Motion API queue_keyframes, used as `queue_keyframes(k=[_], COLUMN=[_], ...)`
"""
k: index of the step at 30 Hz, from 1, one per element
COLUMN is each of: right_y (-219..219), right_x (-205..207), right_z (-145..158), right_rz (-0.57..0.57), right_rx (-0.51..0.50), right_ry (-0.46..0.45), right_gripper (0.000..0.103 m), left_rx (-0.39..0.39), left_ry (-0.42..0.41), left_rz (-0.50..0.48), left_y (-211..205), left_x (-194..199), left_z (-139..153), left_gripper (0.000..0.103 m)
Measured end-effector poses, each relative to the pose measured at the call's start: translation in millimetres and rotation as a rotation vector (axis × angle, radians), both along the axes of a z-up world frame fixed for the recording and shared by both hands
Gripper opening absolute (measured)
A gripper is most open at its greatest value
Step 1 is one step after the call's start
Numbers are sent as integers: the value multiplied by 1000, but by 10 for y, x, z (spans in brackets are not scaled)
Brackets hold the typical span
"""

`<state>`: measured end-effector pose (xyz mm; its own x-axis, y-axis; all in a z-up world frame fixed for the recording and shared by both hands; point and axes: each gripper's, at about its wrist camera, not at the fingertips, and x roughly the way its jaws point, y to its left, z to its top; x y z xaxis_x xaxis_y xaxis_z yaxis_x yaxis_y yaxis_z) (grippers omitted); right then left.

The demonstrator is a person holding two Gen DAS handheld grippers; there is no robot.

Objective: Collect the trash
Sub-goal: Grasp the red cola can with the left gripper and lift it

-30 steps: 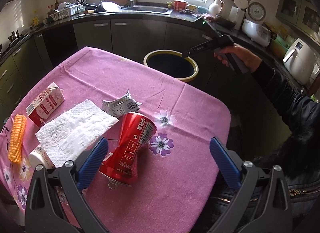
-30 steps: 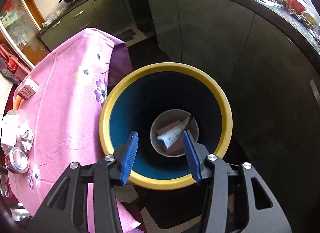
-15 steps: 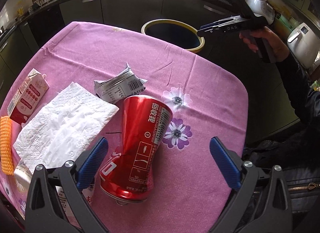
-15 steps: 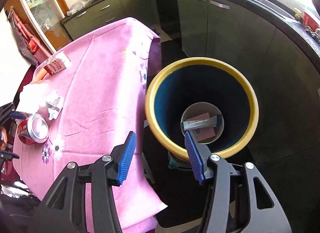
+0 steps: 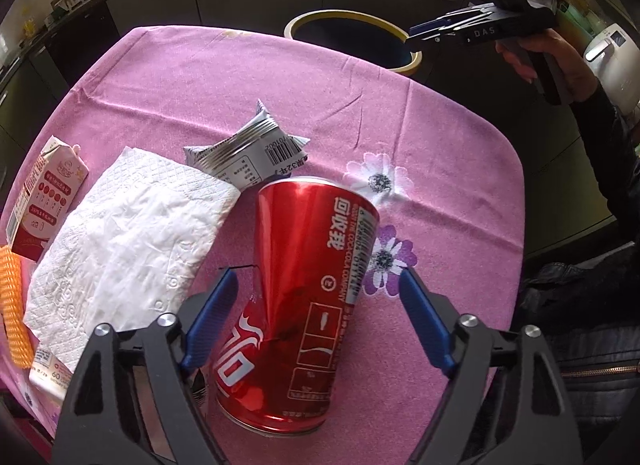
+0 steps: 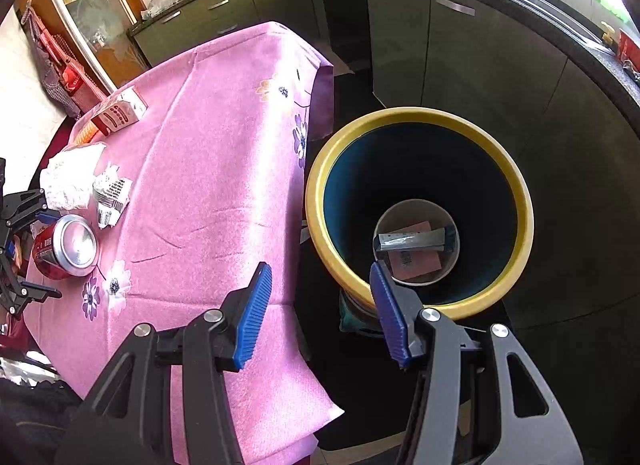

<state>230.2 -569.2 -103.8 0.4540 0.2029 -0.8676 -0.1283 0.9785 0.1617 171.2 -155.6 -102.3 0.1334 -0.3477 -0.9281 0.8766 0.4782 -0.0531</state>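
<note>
Kitchen bench (image 5: 440,137), pink cloth | red can (image 5: 308,297) ×1, on its side, long axis running away from left gripper (image 5: 316,313), base nearest | jaws closing around can, narrower than before, pads apart from it | right gripper (image 6: 320,305) empty, jaws parted, nearer bench | bin (image 6: 516,189) ×1 | carton (image 5: 44,197) ×1 | napkin (image 5: 128,241) ×1

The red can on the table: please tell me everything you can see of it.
The can is red metal with white lettering and a silver end. It is dented at the waist and lies on its side on the pink cloth, between the fingers of the left tool, whose jaws are closing but not yet pressing. Its far end meets a silver wrapper.
</note>
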Motion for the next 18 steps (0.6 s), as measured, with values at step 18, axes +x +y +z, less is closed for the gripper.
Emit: queue_keyframes(k=[18], right_y=[7], right_x=[-15], right_z=[-45], right_rz=[7], right_rx=[17], right_ry=[4], right_gripper=[51], left_rx=[-25], left_ry=[8], left_rz=[27], left_y=[79], left_x=[-72], left_z=[164], left_gripper=[52])
